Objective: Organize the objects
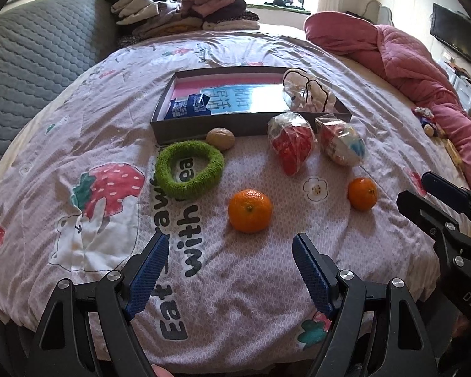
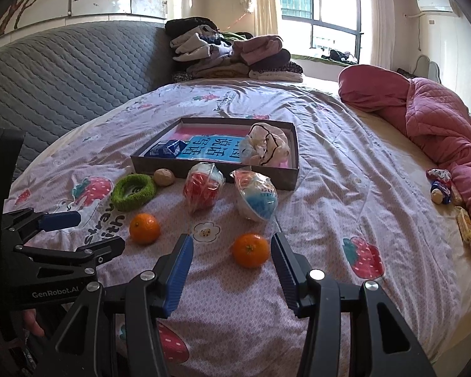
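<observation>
right gripper [image 2: 230, 251] hung w/ jaws apart, nothing gripped, right orange [image 2: 250, 250] just ahead, nearer than box [image 2: 215, 169]. left gripper [image 1: 227, 245] also released, short of left orange [image 1: 250, 210]. risk, imo: round fruit rolled off on soft bedsheet [image 2: 323, 194] if nudged by a pad.

The left gripper [image 1: 227, 242] tilts downward with its blue-padded jaws spread wide and nothing between them. The right gripper [image 2: 232, 245] tilts down beside it, jaws parted and gripping nothing. A fingertip [image 1: 160, 370], apparently the person's, shows under the left gripper.
</observation>
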